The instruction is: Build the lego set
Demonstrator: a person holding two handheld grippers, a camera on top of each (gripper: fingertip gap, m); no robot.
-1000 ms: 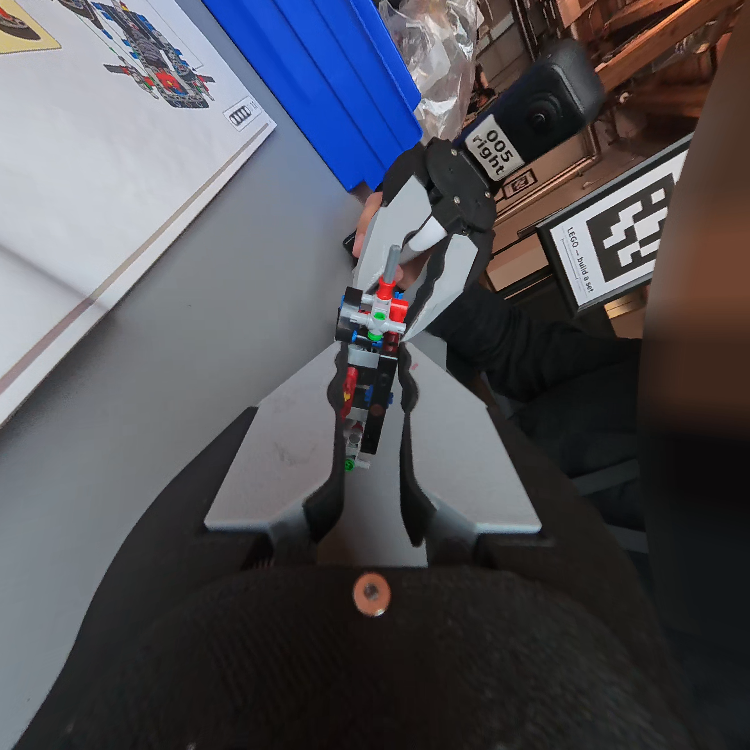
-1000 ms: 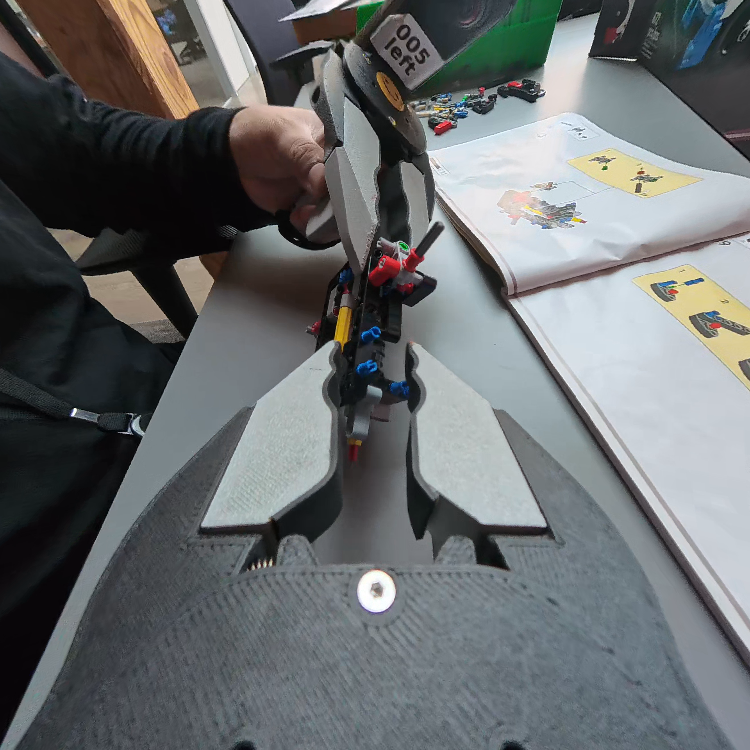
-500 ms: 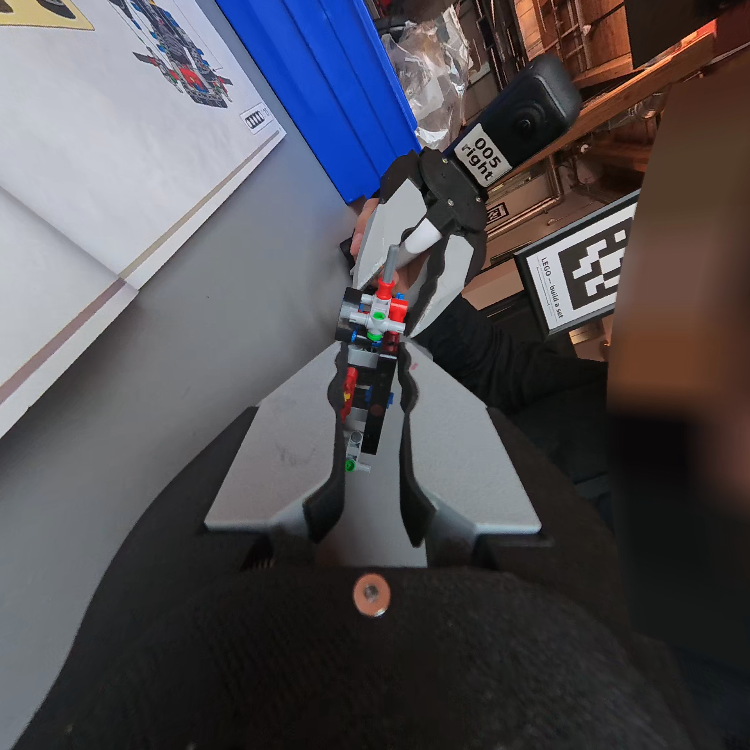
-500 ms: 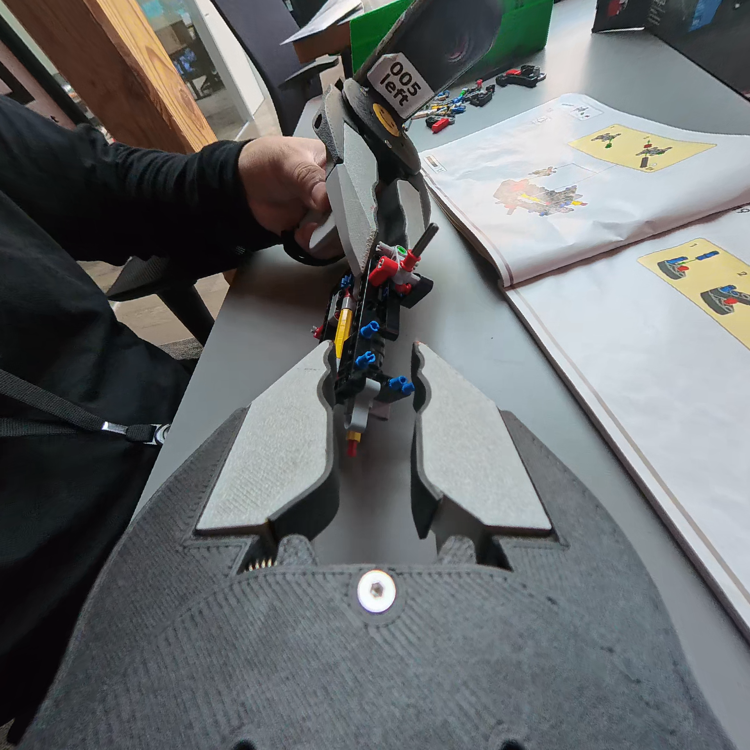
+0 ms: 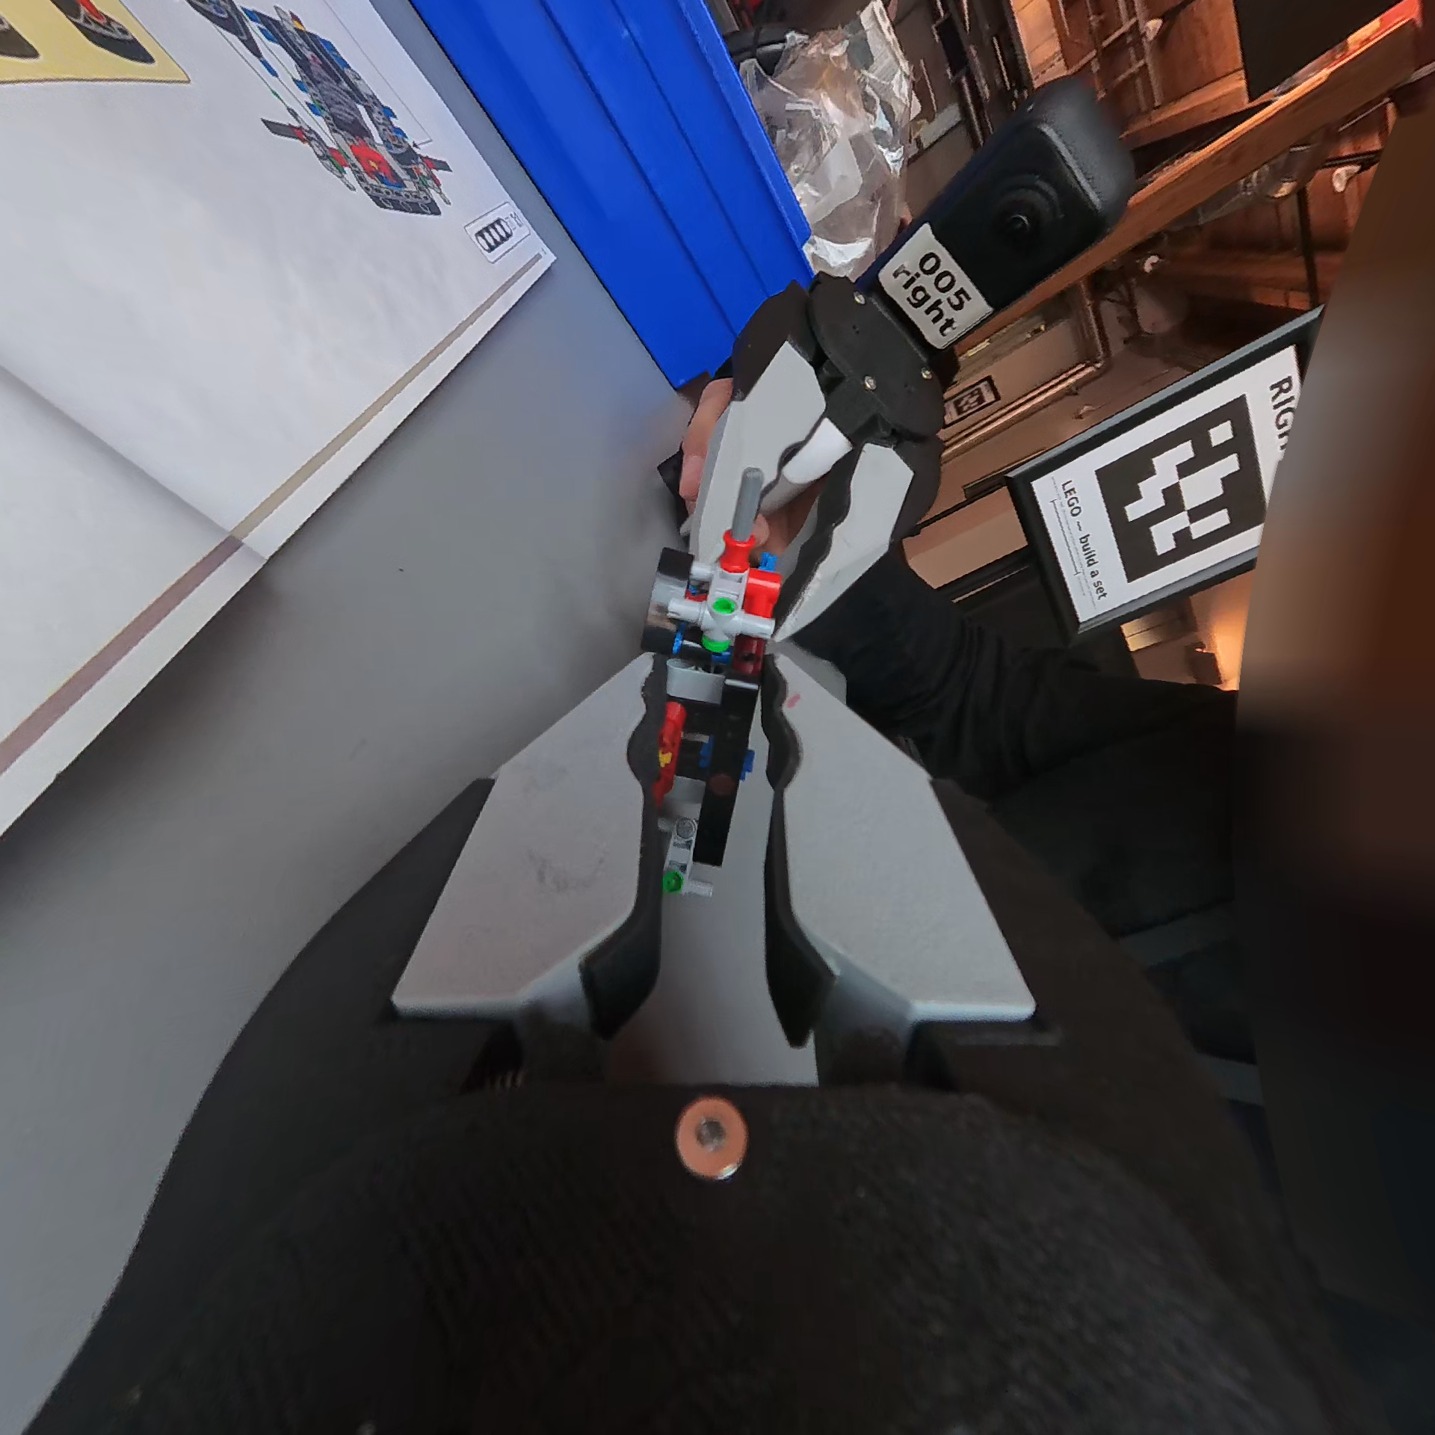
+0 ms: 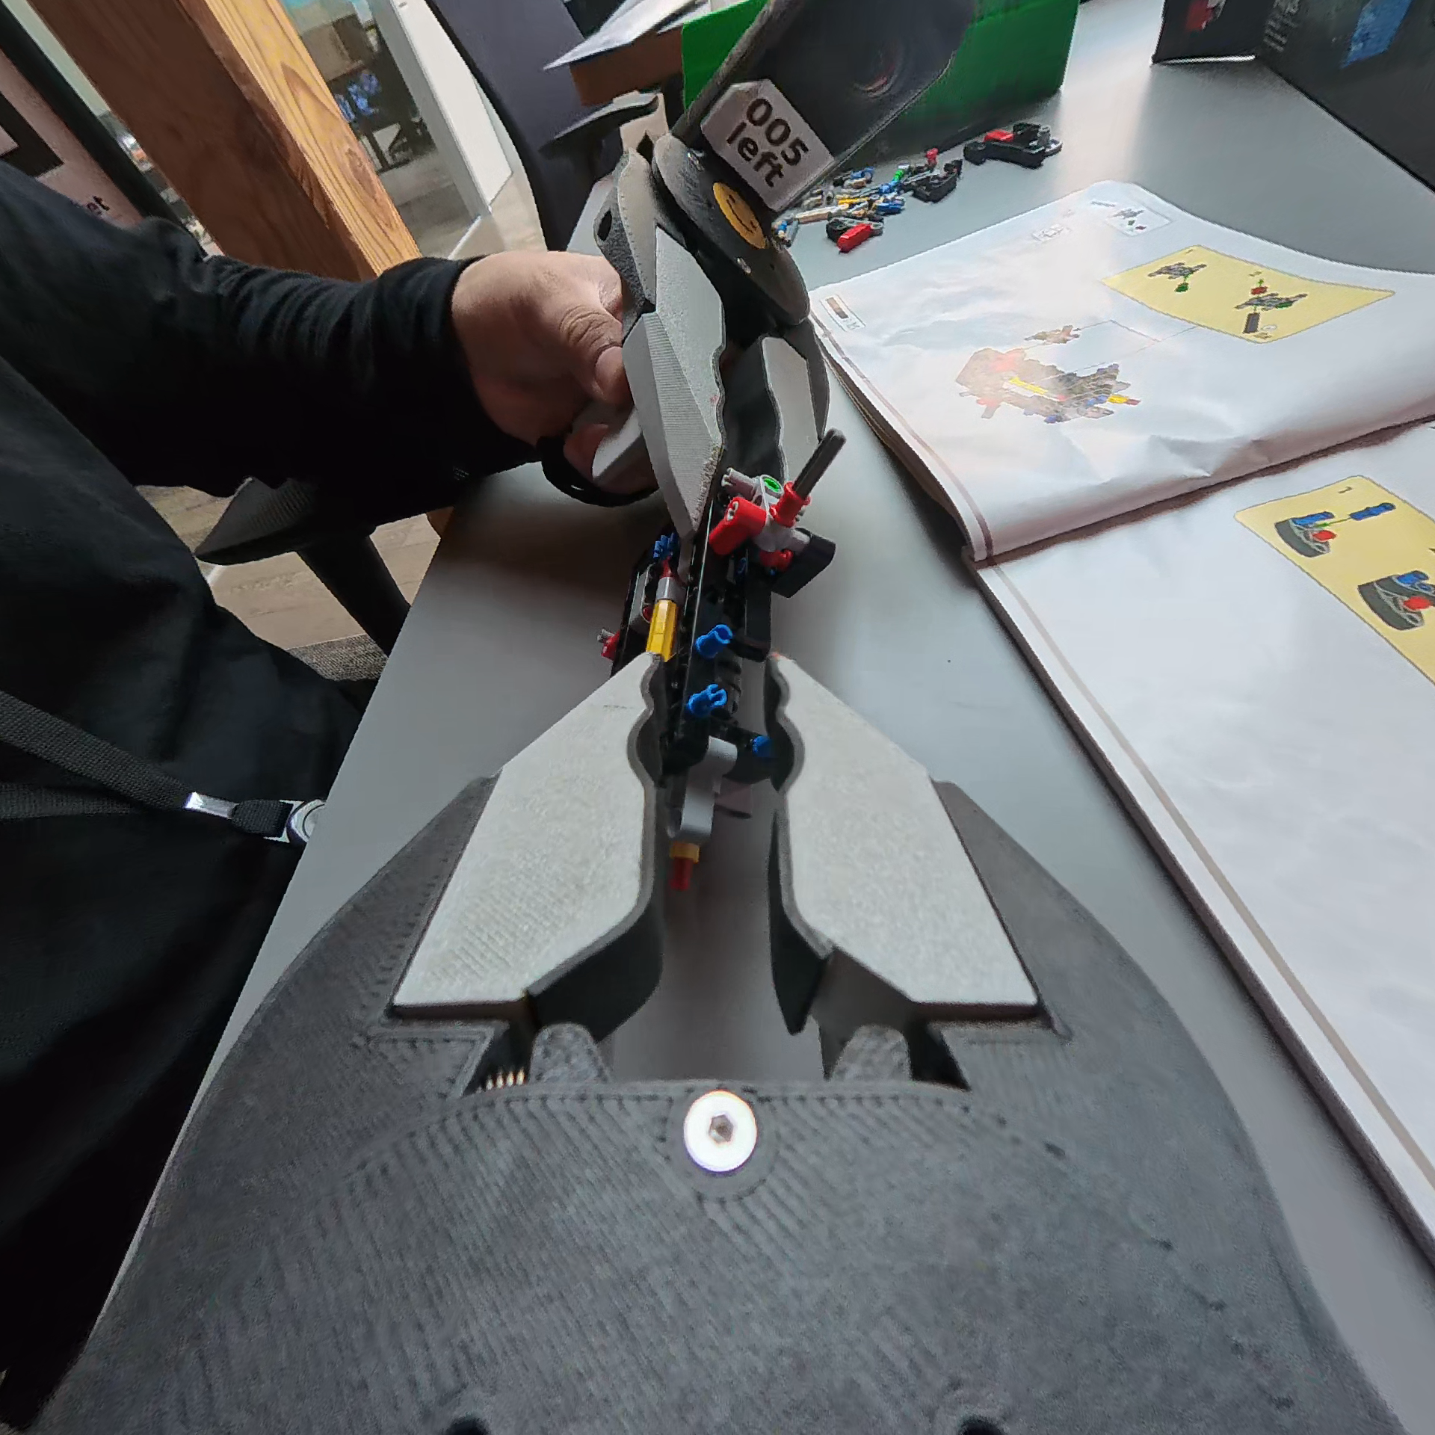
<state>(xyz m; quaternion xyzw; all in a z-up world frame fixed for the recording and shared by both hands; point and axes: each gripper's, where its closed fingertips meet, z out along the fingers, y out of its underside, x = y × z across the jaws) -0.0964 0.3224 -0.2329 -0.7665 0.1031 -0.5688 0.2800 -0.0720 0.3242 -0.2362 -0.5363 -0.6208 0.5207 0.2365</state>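
Observation:
A long black lego assembly (image 5: pixel 718 765) with red, blue, yellow and green pins is held between both grippers above the grey table (image 5: pixel 388 660). Its far end in the left wrist view carries a grey cross hub with a green pin and a grey axle (image 5: pixel 747 505). My left gripper (image 5: pixel 710 672) is shut on one end. My right gripper (image 6: pixel 710 668) is shut on the other end of the assembly (image 6: pixel 699 621). Each gripper shows in the other's view: the right one (image 5: pixel 745 590) and the left one (image 6: pixel 730 505).
An open instruction booklet (image 6: pixel 1165 660) lies to the right on the table (image 6: pixel 893 621); it also shows in the left wrist view (image 5: pixel 194 310). A blue bin (image 5: pixel 621 155), a framed marker sign (image 5: pixel 1165 497), loose lego pieces (image 6: pixel 893 194) and a green box (image 6: pixel 1009 70) stand around. The table edge runs at left. Less than 4 cm separates the two grippers' tips.
Both grippers keep their hold on the assembly. The pair has shifted and tilted a little, so the booklet sits differently in both views.

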